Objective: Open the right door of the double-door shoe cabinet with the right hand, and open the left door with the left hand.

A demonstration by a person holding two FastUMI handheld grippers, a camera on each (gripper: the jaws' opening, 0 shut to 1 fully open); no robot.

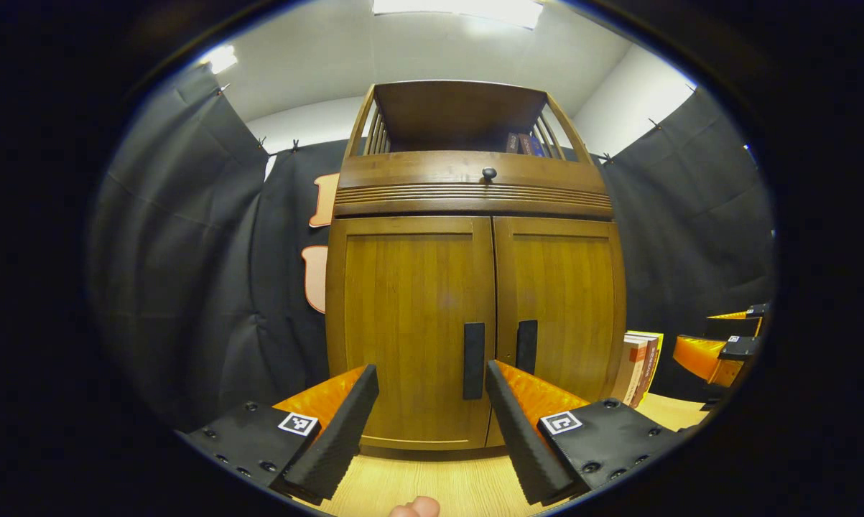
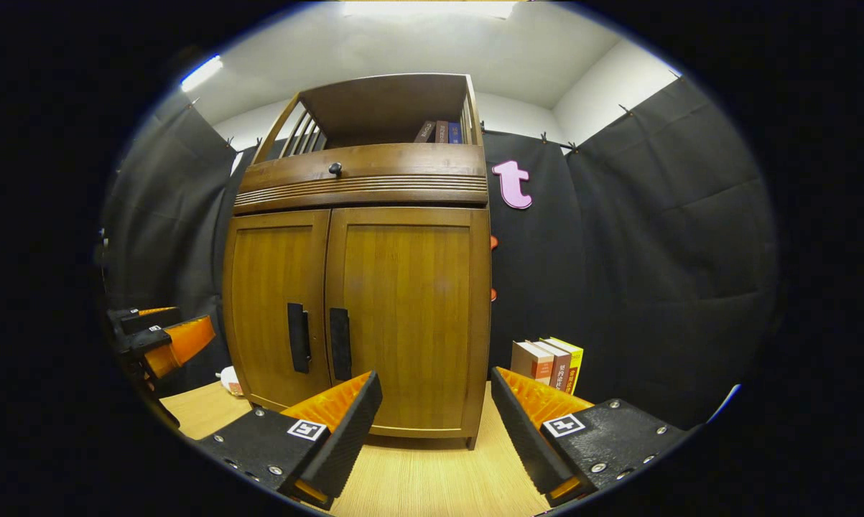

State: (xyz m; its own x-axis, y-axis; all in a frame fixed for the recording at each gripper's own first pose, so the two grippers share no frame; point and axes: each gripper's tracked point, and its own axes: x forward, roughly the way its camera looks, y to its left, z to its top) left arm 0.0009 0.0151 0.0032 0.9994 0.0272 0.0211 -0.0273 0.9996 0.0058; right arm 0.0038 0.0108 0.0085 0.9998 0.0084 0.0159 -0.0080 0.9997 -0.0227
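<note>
The wooden double-door shoe cabinet [image 1: 475, 194] stands on a light wood surface with both doors closed. In the left gripper view its left door [image 1: 410, 316] and dark vertical handle [image 1: 473, 360] lie straight ahead, beside the right door's handle [image 1: 526, 347]. My left gripper [image 1: 432, 373] is open and a short way in front of the left door, holding nothing. In the right gripper view the right door [image 2: 410, 301] and its handle [image 2: 340, 345] sit ahead and slightly left. My right gripper [image 2: 437, 379] is open and apart from the door. The left gripper [image 2: 191, 318] also appears at the far left.
Several books [image 2: 550, 362] stand upright on the surface right of the cabinet. A drawer with a round knob [image 1: 488, 173] and an open shelf with books [image 2: 442, 131] top the doors. Black cloth walls surround the cabinet. A small object [image 2: 229, 380] lies at its left foot.
</note>
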